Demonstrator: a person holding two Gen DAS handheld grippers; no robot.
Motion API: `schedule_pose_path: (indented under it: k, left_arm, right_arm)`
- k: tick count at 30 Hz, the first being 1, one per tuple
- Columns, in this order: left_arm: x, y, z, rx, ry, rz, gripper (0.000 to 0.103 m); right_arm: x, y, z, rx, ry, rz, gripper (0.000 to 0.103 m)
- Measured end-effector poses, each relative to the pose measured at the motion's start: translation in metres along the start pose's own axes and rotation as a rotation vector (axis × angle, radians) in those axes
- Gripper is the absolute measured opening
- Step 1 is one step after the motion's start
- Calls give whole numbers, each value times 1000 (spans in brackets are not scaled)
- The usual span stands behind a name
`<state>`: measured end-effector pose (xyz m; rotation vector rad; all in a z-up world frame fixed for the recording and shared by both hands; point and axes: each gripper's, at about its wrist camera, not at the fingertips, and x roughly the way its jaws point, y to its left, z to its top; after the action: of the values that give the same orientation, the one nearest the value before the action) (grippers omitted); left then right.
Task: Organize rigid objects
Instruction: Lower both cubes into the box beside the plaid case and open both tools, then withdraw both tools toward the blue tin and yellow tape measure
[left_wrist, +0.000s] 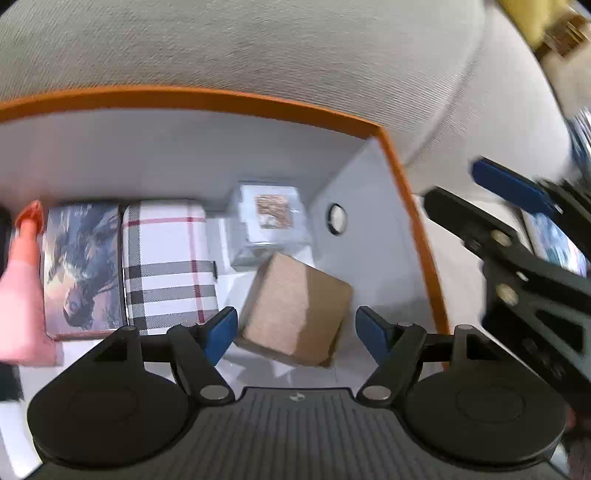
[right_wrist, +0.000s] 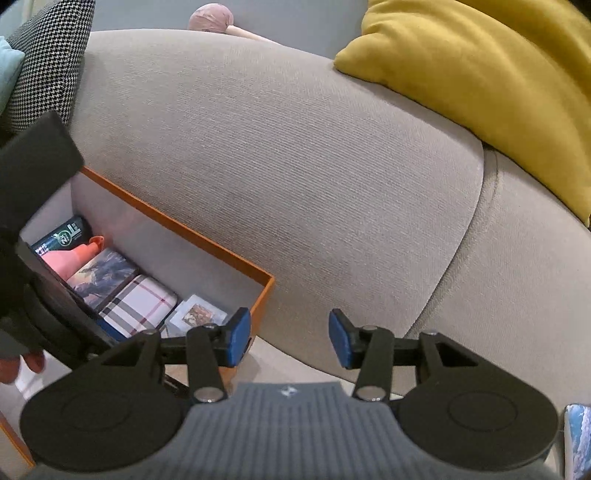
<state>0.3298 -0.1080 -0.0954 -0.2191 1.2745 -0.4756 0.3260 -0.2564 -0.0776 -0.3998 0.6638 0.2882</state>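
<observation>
The left gripper (left_wrist: 295, 332) hung over the near right part of the orange-rimmed box (left_wrist: 391, 147), which stood against a grey sofa (right_wrist: 295, 166). Its jaws stood wide, and the brown cardboard carton (left_wrist: 295, 310) lay between them, tilted on one edge, with a gap showing at either pad, so nothing was gripped.

Just beyond the carton sat a small clear-wrapped box (left_wrist: 271, 218), and to the left a plaid case (left_wrist: 166, 262) and a painted-cover case (left_wrist: 83, 266) lay flat side by side, touching. A pink bottle (left_wrist: 22, 280) stood at the far left of them.

The carton looked light and stiff, with a matt paper skin that blue pads should hold without slipping. It would probably dent if squeezed hard across its broad faces. The safer hold seemed to be across two opposite side walls near the middle, where the folds stiffen it. Because it leaned, one corner bore its weight, and a nudge could tip it against the clear-wrapped box.

The right gripper (right_wrist: 289, 341) hovered just outside the box's near right corner, above the sofa seat, its jaws partly open and empty. A yellow cushion (right_wrist: 480, 74) lay on the sofa far to the right.
</observation>
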Motion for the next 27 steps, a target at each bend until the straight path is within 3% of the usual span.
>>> schedule_pose_path:
  k: [2, 6, 8, 13, 23, 27]
  left_arm:
    - [-6, -3, -3, 53, 19, 12, 75]
    - [-8, -10, -10, 137, 48, 54, 68]
    - [-3, -12, -12, 152, 66, 55, 57]
    - [5, -8, -23, 155, 69, 36, 41]
    - [12, -13, -10, 143, 43, 72, 36]
    - [-5, -11, -14, 152, 29, 74, 36]
  right_arm:
    - [-2, 1, -1, -2, -2, 8, 49]
    - [-5, 5, -3, -11, 7, 19, 49]
    - [-6, 7, -3, -16, 8, 19, 49]
    - [-7, 7, -4, -11, 11, 22, 49]
    - [-7, 7, -5, -12, 9, 26, 49]
    - [-13, 9, -5, -11, 3, 27, 49]
